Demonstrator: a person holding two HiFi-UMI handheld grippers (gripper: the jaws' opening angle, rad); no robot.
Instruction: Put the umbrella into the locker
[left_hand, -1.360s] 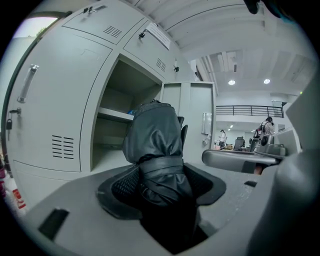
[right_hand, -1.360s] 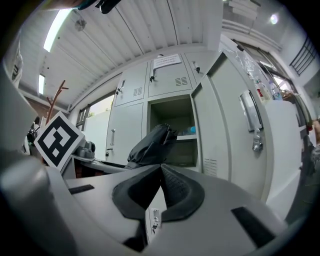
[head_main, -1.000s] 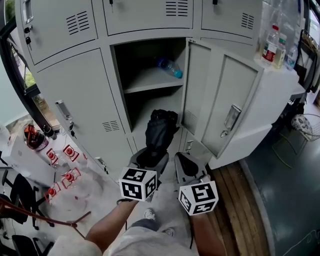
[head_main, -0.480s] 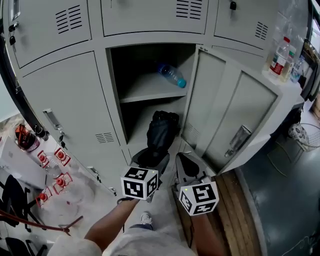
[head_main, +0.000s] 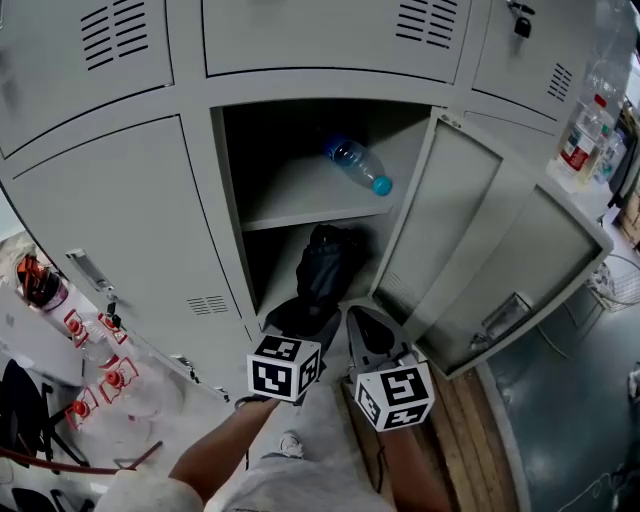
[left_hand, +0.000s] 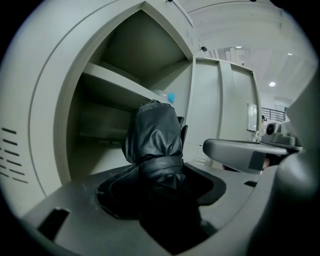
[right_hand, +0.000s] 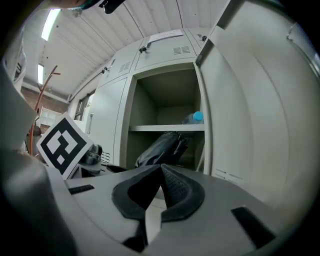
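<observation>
Deeper into the grey metal locker goes the folded black umbrella, left gripper clamping it. Right gripper pinched empty; release next.

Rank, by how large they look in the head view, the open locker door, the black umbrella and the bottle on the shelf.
Largest: open locker door.
Then: black umbrella, lower end hidden.
Smallest: bottle.

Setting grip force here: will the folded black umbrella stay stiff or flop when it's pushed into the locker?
Probably stiff along its length: the umbrella juts straight from the left gripper without drooping. Its loose, wrinkled fabric likely squashes and may slip under the jaws.
</observation>
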